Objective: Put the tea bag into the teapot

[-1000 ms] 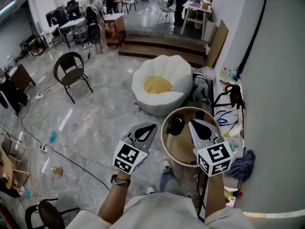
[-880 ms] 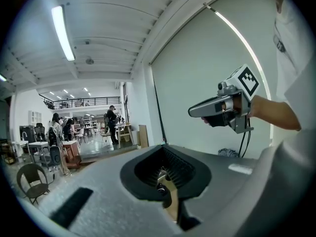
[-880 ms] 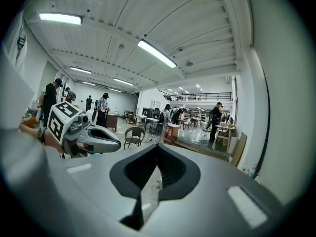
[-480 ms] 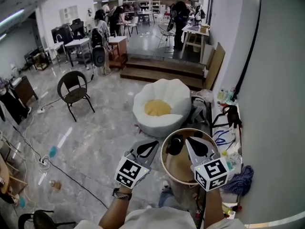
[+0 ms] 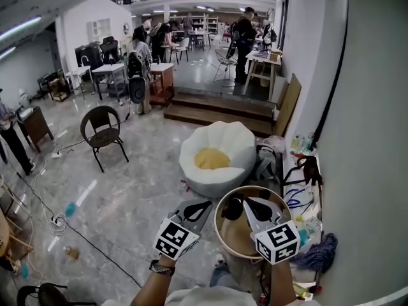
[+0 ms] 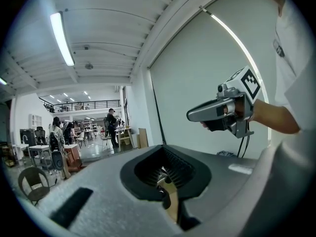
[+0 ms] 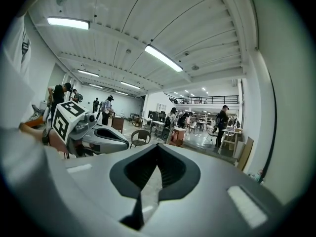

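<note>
I hold both grippers up in front of me, over a round wooden table (image 5: 221, 233) by the wall. A dark rounded object (image 5: 233, 208), possibly the teapot, sits on the table's far side. I see no tea bag in any view. My left gripper (image 5: 195, 207) hangs left of the table's edge with its jaws together. My right gripper (image 5: 250, 204) is over the table, just right of the dark object, jaws together as well. The left gripper view shows my left gripper (image 6: 166, 182) shut and the right gripper (image 6: 193, 115) to its right. The right gripper view shows my right gripper (image 7: 156, 154) shut.
A white and yellow beanbag seat (image 5: 213, 152) lies on the floor beyond the table. A black wire chair (image 5: 102, 129) stands to the left. Clutter, cables and a blue cloth (image 5: 312, 250) line the white wall on the right. People stand at desks far back.
The head view has tilted upward, so the table and both grippers sit lower in the picture and more of the hall shows. Both grippers keep their spacing and stay shut.
</note>
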A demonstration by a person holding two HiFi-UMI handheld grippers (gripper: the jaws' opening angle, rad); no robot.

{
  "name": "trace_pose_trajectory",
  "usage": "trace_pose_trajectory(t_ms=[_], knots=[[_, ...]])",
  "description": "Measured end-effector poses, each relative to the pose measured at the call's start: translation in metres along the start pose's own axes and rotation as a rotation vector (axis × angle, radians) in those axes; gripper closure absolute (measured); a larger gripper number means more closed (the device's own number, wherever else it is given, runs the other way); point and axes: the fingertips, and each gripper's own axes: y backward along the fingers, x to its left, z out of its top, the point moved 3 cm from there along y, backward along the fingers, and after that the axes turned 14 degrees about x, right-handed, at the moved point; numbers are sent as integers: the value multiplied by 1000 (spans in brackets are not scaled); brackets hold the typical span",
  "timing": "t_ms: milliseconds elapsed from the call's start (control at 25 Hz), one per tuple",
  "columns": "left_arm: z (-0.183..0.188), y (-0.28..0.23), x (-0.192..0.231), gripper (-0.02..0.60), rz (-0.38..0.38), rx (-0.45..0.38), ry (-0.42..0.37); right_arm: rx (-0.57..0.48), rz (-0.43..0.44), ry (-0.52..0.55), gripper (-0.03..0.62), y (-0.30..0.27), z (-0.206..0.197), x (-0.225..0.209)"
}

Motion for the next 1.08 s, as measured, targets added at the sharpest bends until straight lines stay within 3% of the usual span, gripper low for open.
trace_pose_trajectory(t_ms=[1080], knots=[[-21, -1, -2, 577, 5, 23, 27, 23, 23, -6, 588, -5, -16, 3]])
